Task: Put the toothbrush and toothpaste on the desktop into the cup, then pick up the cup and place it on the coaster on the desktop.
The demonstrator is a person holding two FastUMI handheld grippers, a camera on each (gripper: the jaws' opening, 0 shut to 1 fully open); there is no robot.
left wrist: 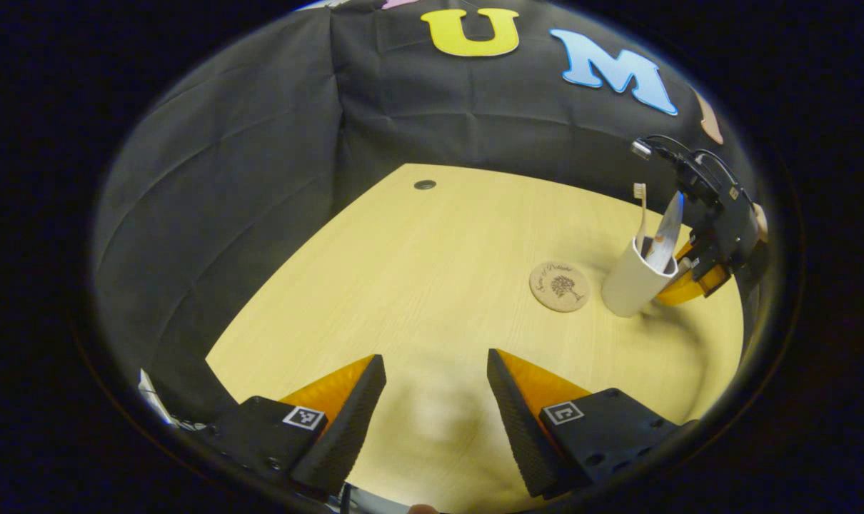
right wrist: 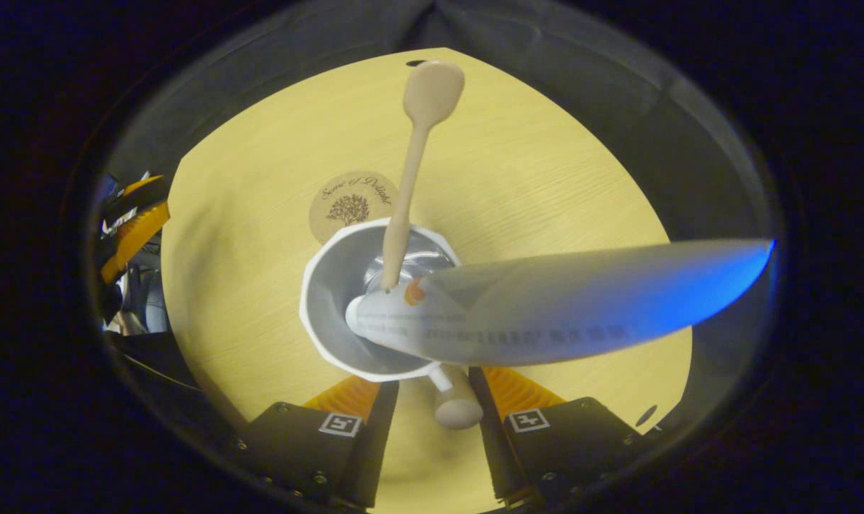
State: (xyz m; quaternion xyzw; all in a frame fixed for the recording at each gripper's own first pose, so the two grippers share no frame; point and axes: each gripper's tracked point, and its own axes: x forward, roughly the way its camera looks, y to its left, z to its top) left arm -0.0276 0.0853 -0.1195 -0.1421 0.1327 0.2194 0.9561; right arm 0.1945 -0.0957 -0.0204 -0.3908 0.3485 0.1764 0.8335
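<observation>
A white cup point(left wrist: 633, 280) stands tilted at the table's right side, holding a toothbrush point(left wrist: 642, 214) and a toothpaste tube point(left wrist: 667, 232). The round cork coaster point(left wrist: 560, 286) lies just left of it. My right gripper point(left wrist: 696, 275) is at the cup's far side. In the right gripper view I look down into the cup point(right wrist: 332, 300), with the toothbrush point(right wrist: 410, 178) upright and the blurred toothpaste tube point(right wrist: 560, 307) leaning right. My right gripper point(right wrist: 433, 377) has the cup's handle point(right wrist: 455, 407) between its fingers, with a gap on the left side. The coaster point(right wrist: 350, 203) lies beyond. My left gripper point(left wrist: 436, 360) is open over bare table.
The pale wooden table point(left wrist: 418, 271) has a small round hole point(left wrist: 425, 185) near its far edge. Black cloth walls close it in behind and to the left. The table's edge runs diagonally at the left.
</observation>
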